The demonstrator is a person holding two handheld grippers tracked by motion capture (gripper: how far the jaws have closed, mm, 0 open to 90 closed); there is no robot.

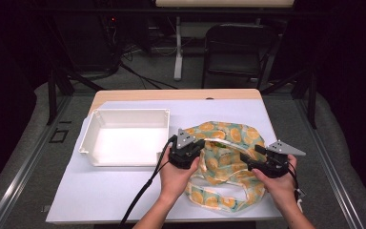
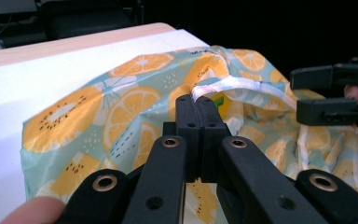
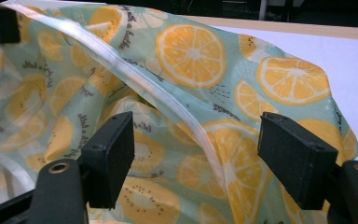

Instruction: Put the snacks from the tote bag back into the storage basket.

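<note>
Left gripper [image 2: 196, 100] jaws hide the bag's [image 2: 135, 112] pinched rim.

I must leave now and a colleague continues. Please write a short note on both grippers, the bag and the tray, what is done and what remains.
Left gripper: shut on the bag's clear zip strip, lifting it.
Right gripper: open, jaws on either side of the same strip, not pressing.
Fruit-print bag: on the white mat, right of the white tray, mouth partly open.
Done: one rim gripped.
Left, probably: grip with the right gripper, then open or close the bag.
</note>
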